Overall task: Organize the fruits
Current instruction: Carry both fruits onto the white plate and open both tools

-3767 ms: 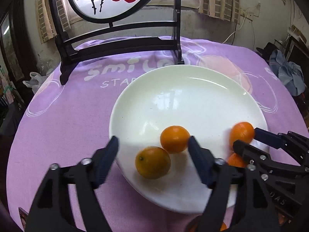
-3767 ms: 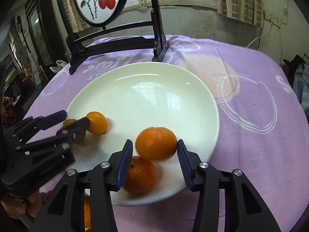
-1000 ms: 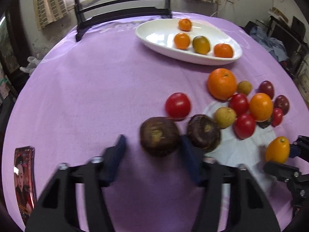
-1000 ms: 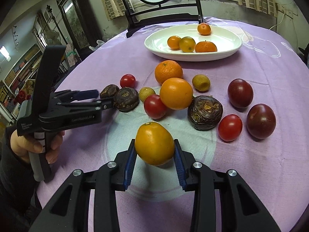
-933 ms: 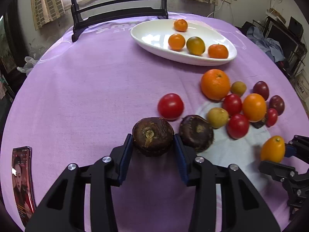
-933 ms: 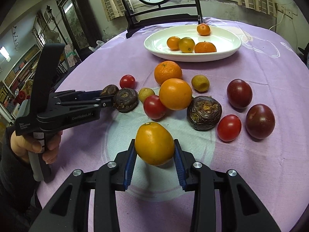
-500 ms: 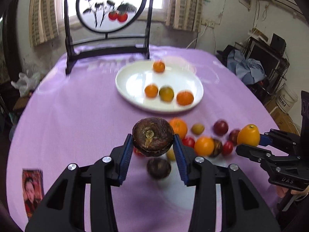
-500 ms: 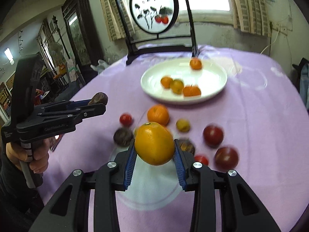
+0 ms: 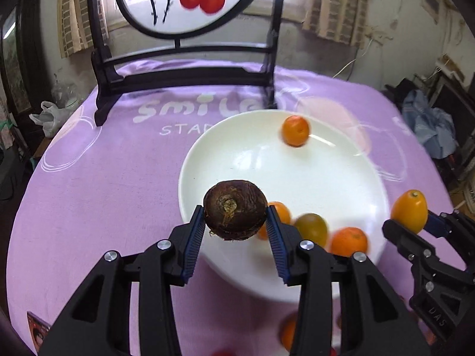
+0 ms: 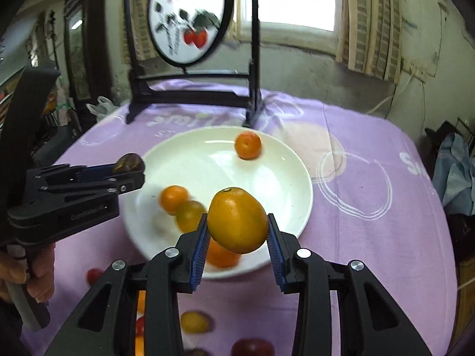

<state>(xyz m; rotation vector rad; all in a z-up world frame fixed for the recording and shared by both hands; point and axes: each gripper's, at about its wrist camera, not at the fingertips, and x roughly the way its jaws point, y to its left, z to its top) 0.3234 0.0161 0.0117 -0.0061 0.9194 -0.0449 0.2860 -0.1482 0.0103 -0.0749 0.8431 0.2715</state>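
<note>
My left gripper is shut on a dark brown round fruit, held in the air over the near left rim of the white plate. My right gripper is shut on a yellow-orange oval fruit, carried above the plate's near edge. That oval fruit also shows at the right of the left wrist view. On the plate lie three small oranges and a greenish fruit.
A black wooden stand with a round painted screen rises behind the plate on the purple tablecloth. Loose fruits lie blurred on the cloth near me. A person's hand grips the left gripper's handle. Clutter stands past the table's right edge.
Both grippers have risen off the cloth with their fruits and travelled forward to the plate, which now fills the middle of both views. The loose fruits have dropped to the bottom edge.
</note>
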